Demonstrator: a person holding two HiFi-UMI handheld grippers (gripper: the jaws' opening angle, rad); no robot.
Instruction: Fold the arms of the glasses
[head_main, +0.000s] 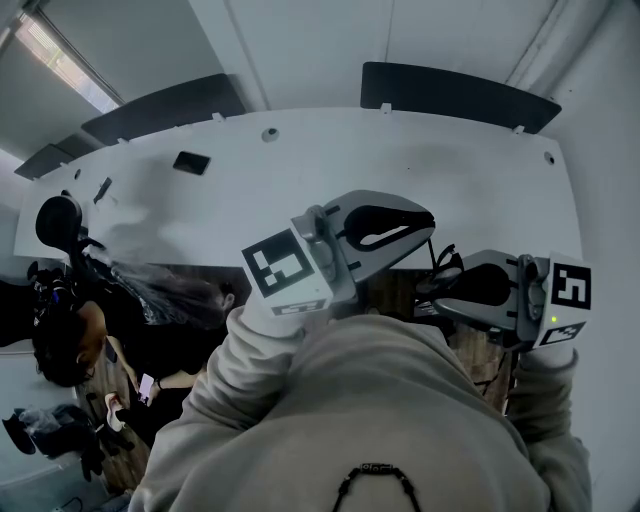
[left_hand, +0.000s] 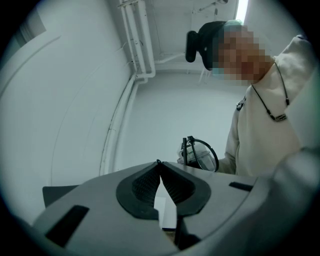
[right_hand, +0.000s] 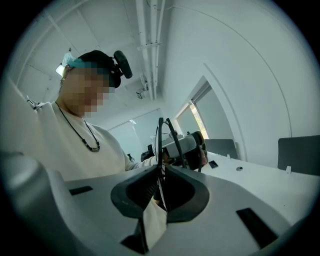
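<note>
The black-rimmed glasses (head_main: 446, 266) hang in the air between the two grippers, in front of the person's chest. My right gripper (head_main: 441, 300) is shut on them: in the right gripper view its jaws (right_hand: 162, 168) pinch the thin dark frame (right_hand: 161, 142), which stands up out of them, with one arm (right_hand: 173, 136) curving away. My left gripper (head_main: 426, 228) sits just above and to the left of the glasses. In the left gripper view its pads (left_hand: 160, 164) meet at the tips with nothing visible between them, and the glasses (left_hand: 201, 154) lie just beyond, to the right.
A long white table (head_main: 400, 165) runs across in front, with a small dark flat object (head_main: 190, 162) on it and dark chair backs (head_main: 455, 95) behind. Another person (head_main: 70, 345) with dark equipment is at the lower left.
</note>
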